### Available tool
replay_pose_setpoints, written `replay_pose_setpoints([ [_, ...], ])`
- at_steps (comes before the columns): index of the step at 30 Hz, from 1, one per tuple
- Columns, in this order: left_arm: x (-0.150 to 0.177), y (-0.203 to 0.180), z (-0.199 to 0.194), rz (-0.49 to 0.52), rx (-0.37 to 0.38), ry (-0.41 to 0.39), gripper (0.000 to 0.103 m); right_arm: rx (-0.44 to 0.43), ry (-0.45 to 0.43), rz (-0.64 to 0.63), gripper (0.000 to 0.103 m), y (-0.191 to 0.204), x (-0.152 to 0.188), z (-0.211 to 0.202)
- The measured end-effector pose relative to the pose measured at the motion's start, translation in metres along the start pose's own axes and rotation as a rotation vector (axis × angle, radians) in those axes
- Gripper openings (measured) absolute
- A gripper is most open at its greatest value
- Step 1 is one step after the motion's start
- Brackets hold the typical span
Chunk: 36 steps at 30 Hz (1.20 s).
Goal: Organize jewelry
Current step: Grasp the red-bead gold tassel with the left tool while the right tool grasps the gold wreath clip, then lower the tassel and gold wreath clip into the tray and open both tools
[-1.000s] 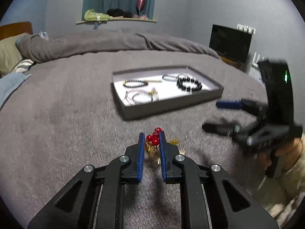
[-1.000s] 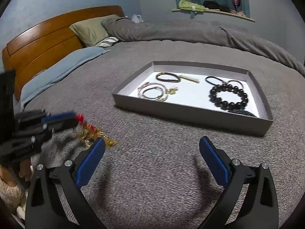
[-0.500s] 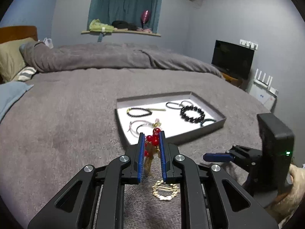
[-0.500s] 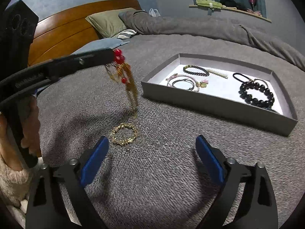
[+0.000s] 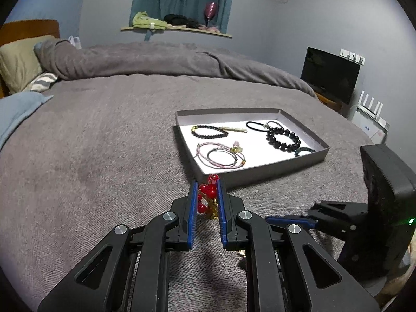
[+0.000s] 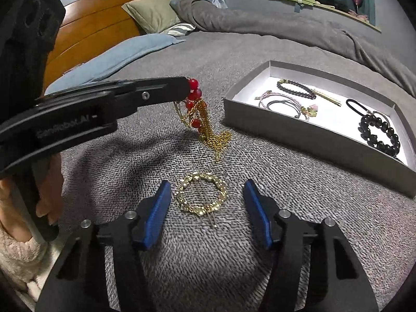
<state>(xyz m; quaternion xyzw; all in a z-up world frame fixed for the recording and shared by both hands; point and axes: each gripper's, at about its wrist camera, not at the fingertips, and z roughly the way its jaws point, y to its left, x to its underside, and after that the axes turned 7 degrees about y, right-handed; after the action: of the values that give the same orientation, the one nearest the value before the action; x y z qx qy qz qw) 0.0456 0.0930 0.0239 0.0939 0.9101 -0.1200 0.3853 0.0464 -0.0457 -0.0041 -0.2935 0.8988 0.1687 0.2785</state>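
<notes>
My left gripper (image 5: 206, 191) is shut on a necklace of red beads and gold chain (image 5: 207, 199). In the right wrist view that necklace (image 6: 201, 118) hangs from the left gripper's tip over the grey bedspread, its chain end touching the fabric. A gold link bracelet (image 6: 200, 193) lies flat on the bedspread between the blue pads of my right gripper (image 6: 206, 191). Those jaws are closing around it, and the pads stand apart from it on both sides. The grey jewelry tray (image 5: 260, 174) with a white floor lies beyond, holding several bracelets and hair ties.
The tray's near wall (image 6: 299, 137) stands just right of the hanging chain. A hand and fuzzy sleeve (image 6: 18, 239) hold the left gripper's handle. Pillows (image 6: 153, 13), a folded duvet and a wooden headboard (image 6: 98, 28) lie at the bed's far end. A TV (image 5: 330, 78) stands at right.
My left gripper lifted the red and gold necklace off the bedspread and carried it toward the tray. The right gripper came over the gold bracelet and its jaws narrowed around it.
</notes>
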Motion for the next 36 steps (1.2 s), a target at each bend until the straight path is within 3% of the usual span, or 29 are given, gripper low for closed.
replay_pose_setpoints([
  [2,0.001,0.001,0.0,0.0,0.001,0.001,0.016,0.013,0.005,-0.018,0.042,0.003,0.0,0.003],
  [12,0.0,-0.002,-0.003,0.005,0.02,-0.004,0.016,0.012,-0.036,0.0,0.042,-0.008,-0.001,-0.011],
  [17,-0.013,-0.022,-0.005,0.077,0.002,-0.01,0.016,0.051,-0.109,0.043,0.042,-0.034,-0.01,-0.039],
  [22,-0.04,-0.035,0.005,0.105,0.03,-0.006,0.016,0.114,-0.163,0.123,0.042,-0.082,-0.023,-0.063],
  [28,-0.084,-0.052,0.033,0.119,0.065,-0.003,0.016,0.155,-0.155,0.183,0.042,-0.136,-0.033,-0.064],
  [36,-0.131,-0.07,0.081,0.074,0.132,0.017,0.016,0.172,-0.11,0.15,0.042,-0.16,-0.045,-0.042],
])
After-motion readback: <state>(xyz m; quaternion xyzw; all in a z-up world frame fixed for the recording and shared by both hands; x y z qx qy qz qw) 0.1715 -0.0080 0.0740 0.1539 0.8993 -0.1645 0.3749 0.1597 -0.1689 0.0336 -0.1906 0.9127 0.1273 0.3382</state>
